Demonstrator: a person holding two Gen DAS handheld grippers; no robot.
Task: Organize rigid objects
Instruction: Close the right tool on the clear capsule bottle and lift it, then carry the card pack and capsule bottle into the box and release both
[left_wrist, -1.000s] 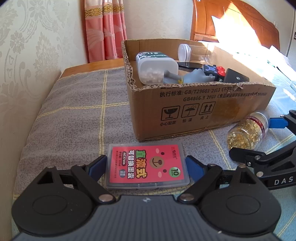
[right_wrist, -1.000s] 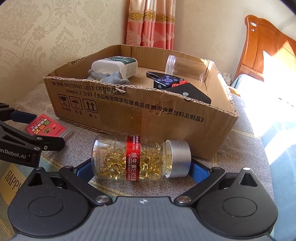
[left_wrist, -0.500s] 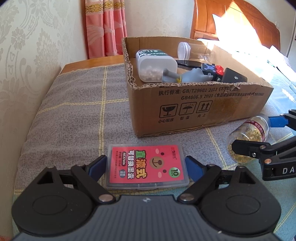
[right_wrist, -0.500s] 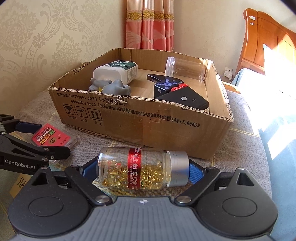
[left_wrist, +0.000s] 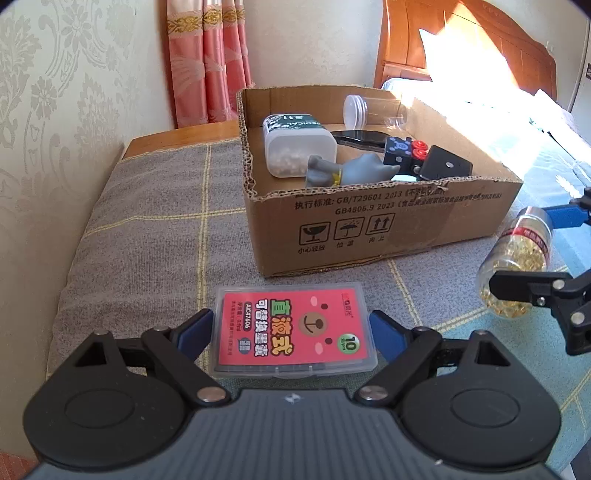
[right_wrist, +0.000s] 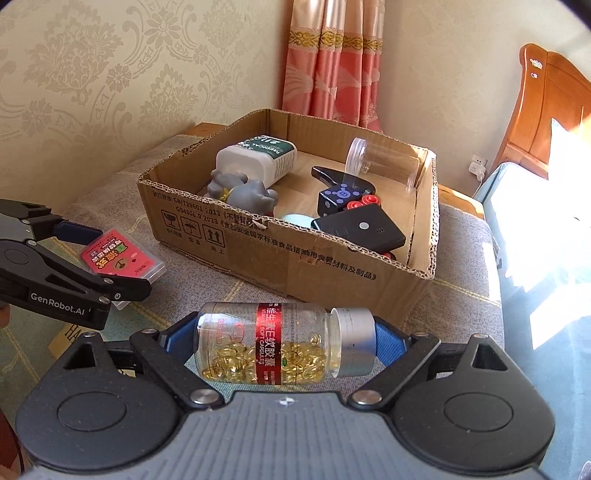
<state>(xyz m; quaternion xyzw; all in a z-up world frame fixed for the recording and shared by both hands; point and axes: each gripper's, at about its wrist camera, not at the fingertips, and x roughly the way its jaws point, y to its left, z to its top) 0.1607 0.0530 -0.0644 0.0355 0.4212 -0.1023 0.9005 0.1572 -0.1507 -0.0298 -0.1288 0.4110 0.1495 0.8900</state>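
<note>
Between right gripper (right_wrist: 286, 341) pads, clamped end to end: capsule bottle (right_wrist: 284, 341) labelled "VITAMIN E SOFT CAPSULES". Between left gripper (left_wrist: 291, 330) pads, gripped: red card case (left_wrist: 293, 326) marked "10".

The cardboard box (right_wrist: 295, 258) stands at twelve o'clock of both grippers, its near wall a barrier to anything passing low. Inside, a white bottle (right_wrist: 258, 158), grey toy (right_wrist: 243, 192), black remote (right_wrist: 358, 225) and clear jar (right_wrist: 384, 162) crowd the floor; bare cardboard shows at the far middle. At ten o'clock of the box, open grey cloth (left_wrist: 155, 229) lies free.
</note>
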